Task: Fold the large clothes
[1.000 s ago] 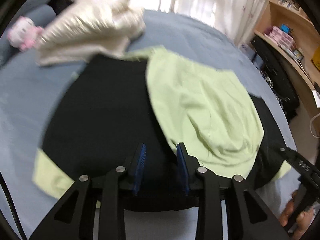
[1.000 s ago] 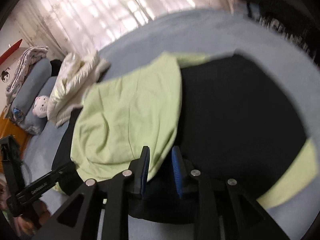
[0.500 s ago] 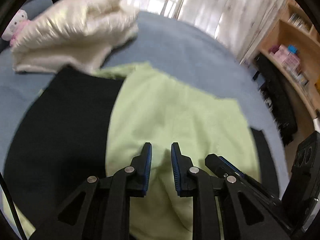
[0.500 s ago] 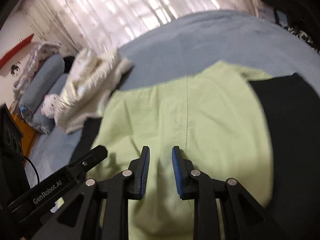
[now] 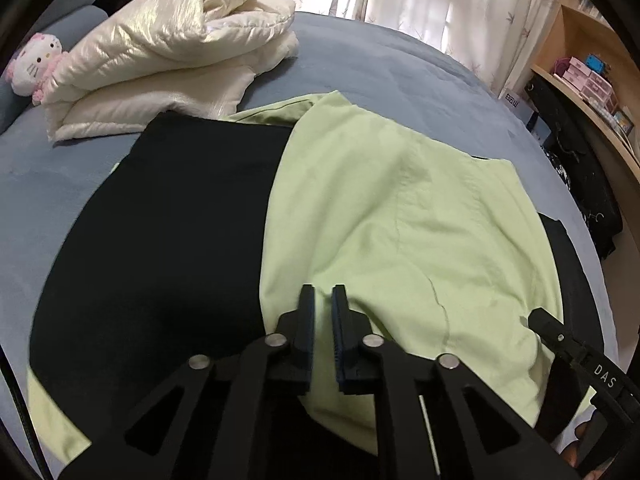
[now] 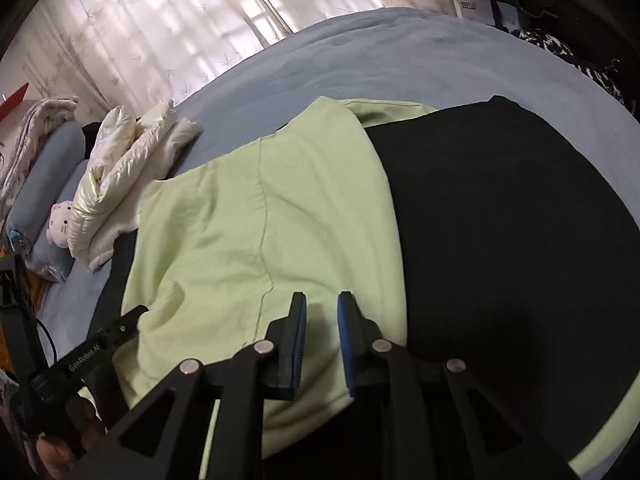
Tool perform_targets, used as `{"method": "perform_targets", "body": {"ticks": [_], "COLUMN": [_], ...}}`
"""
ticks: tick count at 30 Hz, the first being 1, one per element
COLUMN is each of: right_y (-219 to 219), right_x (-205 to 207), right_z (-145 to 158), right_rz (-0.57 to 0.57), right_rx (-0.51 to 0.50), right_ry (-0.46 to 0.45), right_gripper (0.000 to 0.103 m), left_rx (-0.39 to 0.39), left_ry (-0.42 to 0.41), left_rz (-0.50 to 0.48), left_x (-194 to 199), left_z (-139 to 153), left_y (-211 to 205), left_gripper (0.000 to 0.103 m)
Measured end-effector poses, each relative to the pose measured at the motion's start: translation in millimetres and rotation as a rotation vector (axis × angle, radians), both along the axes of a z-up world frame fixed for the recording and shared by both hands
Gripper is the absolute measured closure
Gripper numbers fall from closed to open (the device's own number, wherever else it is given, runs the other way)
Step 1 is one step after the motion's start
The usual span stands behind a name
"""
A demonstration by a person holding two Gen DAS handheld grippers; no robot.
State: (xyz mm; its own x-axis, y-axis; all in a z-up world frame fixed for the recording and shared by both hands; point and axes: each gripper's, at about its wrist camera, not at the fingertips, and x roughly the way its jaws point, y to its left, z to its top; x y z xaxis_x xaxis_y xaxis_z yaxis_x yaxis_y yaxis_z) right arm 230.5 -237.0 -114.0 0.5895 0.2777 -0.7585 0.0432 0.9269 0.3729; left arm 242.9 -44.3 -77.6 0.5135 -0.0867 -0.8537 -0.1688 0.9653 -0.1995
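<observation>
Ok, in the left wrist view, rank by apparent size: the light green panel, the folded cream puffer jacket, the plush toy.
1. light green panel, nearest the camera, which inflates it
2. cream puffer jacket; true size against the panel is unsure
3. plush toy, clearly smallest

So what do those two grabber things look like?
Both are black. The left gripper and right gripper each have two flat fingers with ridged blue pads, cut-out triangle frames and round silver bolts. White lettering runs along their sides, and a thin black cable trails behind.
</observation>
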Motion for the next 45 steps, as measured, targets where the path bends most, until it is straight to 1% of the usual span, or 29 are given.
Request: {"method": "perform_targets", "body": {"ticks": [2, 4, 5, 7, 11, 14, 16, 23, 29, 33, 36, 37, 38, 40, 41, 42, 43, 44, 45], "right_y": [3.7, 3.0, 4.7, 4.4, 7.3, 11.1, 12.7, 15.1, 18.3, 20.2, 21.3, 21.4, 21.3, 21.1, 21.2, 21.5, 21.9, 21.8, 22.7], "right_x": [-4.7, -13.2, -16.7, -24.6, -37.1, -44.3, -49.5, -63.4, -74.8, -87.5, -99.7, -105.3, -109.2, -120.3, -125.7, -132.5, -136.7, -141.9, -147.4], "right_z": [7.2, 15.1, 19.0, 25.5, 35.0, 41.0, 45.3, 62.0, 74.4, 86.3, 98.7, 104.7, 108.6, 119.6, 124.6, 130.2, 133.1, 135.8, 139.0], "right_rz": [0.004, 0.005, 0.006, 0.003, 0.005, 0.014, 0.016, 0.016, 0.027, 0.037, 0.044, 0.048, 0.049, 0.051, 0.052, 0.052, 0.052, 0.052, 0.055], "right_rx": [0.009, 0.016, 0.016, 0.02, 0.037, 0.032, 0.028, 0.023, 0.024, 0.035, 0.039, 0.039, 0.038, 0.024, 0.016, 0.01, 0.01, 0.009, 0.005], "right_ry": [-0.008, -0.02, -0.025, -0.035, -0.042, -0.048, -0.053, -0.08, -0.104, -0.126, -0.152, -0.166, -0.176, -0.206, -0.219, -0.233, -0.242, -0.251, -0.262], "right_gripper": [0.083, 0.083, 0.083, 0.083, 0.079, 0.078, 0.078, 0.078, 0.078, 0.078, 0.078, 0.078, 0.078, 0.078, 0.076, 0.07, 0.067, 0.062, 0.061], "left_rx": [-0.008, -0.007, -0.007, -0.009, -0.023, -0.046, -0.038, -0.051, -0.05, -0.04, -0.043, -0.038, -0.034, -0.02, -0.019, -0.022, -0.03, -0.038, -0.041], "left_ry": [-0.003, -0.012, -0.015, -0.016, -0.018, -0.031, -0.039, -0.056, -0.059, -0.077, -0.099, -0.113, -0.123, -0.148, -0.157, -0.161, -0.169, -0.178, -0.186], "left_rz": [0.005, 0.015, 0.017, 0.024, 0.031, 0.03, 0.031, 0.04, 0.026, 0.01, -0.009, -0.012, -0.013, -0.017, -0.02, -0.021, -0.022, -0.022, -0.022], "left_x": [-9.1, -17.5, -29.0, -38.1, -51.4, -62.4, -67.5, -80.6, -91.1, -103.5, -117.5, -124.7, -129.5, -141.3, -147.2, -150.7, -156.0, -160.6, -165.3], "left_z": [10.1, 20.4, 25.5, 34.2, 49.0, 60.3, 68.1, 85.4, 95.0, 105.5, 117.3, 123.0, 127.0, 136.9, 142.0, 145.5, 150.1, 154.1, 157.5], "left_y": [0.3, -1.0, 6.0, 7.4, 8.2, 11.4, 10.9, 12.1, 5.9, 0.6, -2.7, -3.2, -3.9, -3.9, -3.4, -2.6, -1.1, 0.7, 2.5], "left_gripper": [0.082, 0.079, 0.079, 0.078, 0.078, 0.077, 0.077, 0.075, 0.075, 0.073, 0.065, 0.059, 0.056, 0.055, 0.055, 0.054, 0.054, 0.051, 0.049]}}
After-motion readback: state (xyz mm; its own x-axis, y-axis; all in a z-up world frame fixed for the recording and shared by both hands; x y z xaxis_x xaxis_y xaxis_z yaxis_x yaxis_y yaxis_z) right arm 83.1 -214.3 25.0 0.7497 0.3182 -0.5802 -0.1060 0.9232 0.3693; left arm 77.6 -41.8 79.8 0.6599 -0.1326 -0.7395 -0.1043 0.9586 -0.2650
